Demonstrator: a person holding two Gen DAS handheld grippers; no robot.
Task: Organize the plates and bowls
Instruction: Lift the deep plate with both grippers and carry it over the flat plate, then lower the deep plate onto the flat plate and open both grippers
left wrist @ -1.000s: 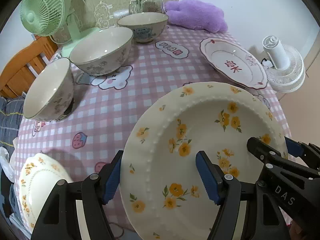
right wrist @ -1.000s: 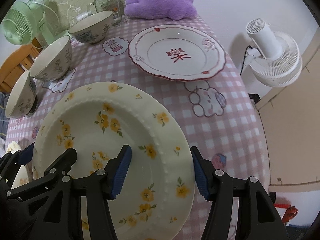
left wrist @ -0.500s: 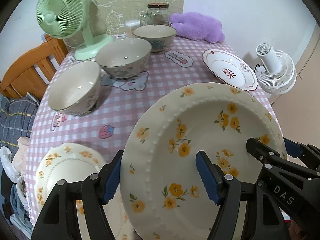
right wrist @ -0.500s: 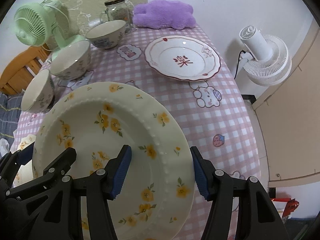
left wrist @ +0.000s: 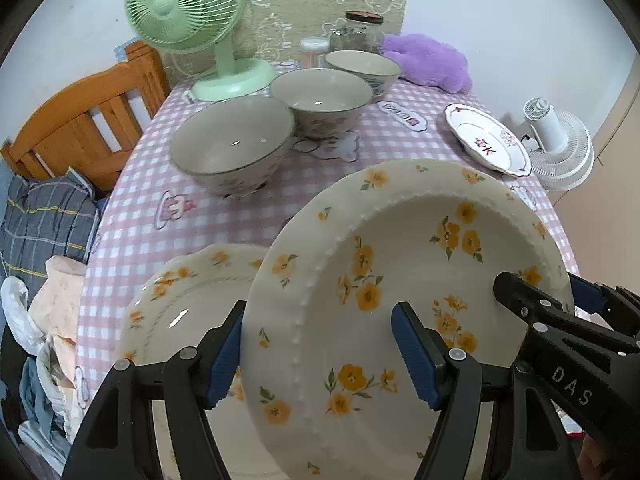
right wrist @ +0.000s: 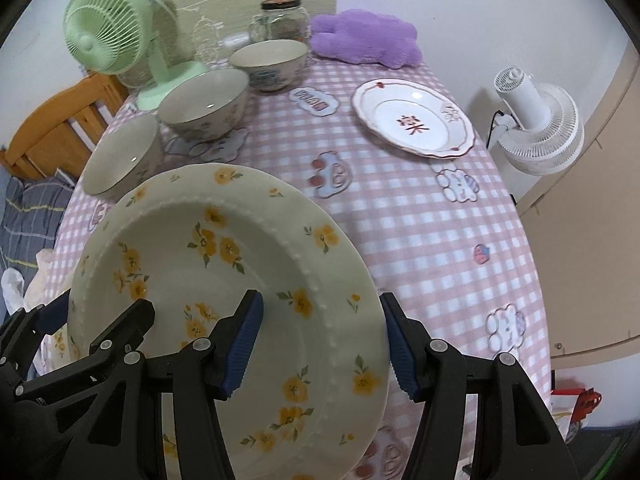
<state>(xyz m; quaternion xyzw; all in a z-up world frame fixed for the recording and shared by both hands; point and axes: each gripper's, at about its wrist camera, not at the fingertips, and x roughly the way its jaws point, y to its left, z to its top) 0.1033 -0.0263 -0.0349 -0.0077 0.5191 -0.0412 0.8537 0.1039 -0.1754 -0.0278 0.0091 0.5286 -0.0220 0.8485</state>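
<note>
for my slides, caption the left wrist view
Both grippers hold a yellow-flowered plate above a matching plate.

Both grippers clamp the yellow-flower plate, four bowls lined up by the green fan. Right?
Not quite: three bowls, not four, sit by the green fan, as the right wrist view shows. The left gripper and right gripper do both clamp the yellow-flower plate.

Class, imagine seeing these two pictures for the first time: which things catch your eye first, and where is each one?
The big cream plate with yellow flowers fills the foreground, tilted, its rim between the fingers of the left hand-held gripper and the right hand-held gripper. Behind it, three bowls line the left side of the pink checked tablecloth. A mint-green fan stands at the far left corner.
</note>
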